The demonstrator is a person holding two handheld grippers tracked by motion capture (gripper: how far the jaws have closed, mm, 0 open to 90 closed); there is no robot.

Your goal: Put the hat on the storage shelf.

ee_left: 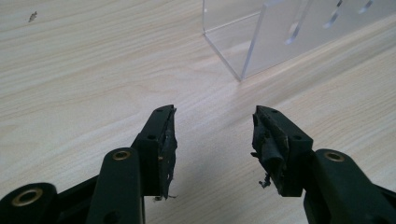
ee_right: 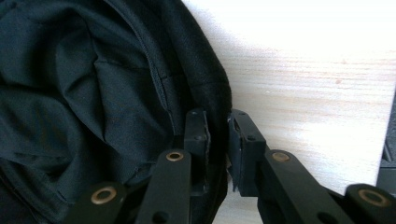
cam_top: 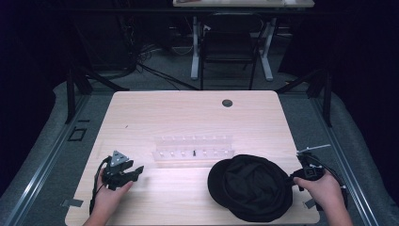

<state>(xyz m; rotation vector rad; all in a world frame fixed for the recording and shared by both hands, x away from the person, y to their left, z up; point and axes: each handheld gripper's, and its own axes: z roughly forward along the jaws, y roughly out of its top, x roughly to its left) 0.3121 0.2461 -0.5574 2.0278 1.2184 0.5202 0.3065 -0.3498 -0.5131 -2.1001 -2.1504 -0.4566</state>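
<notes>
Pale wood-grain tabletop [cam_top: 188,117] carries a clear plastic rack [cam_top: 193,150] at center. Right gripper [ee_right: 218,133] fingers pinch the soft black hat [cam_top: 251,186] at 4 o'clock; left gripper [ee_left: 212,135] fingers wide, empty.

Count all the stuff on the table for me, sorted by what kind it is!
Black hat: 1
Clear plastic rack: 1
Grippers held by hands: 2, the left gripper and the right gripper, which pinches the hat's edge
Total: 4
</notes>
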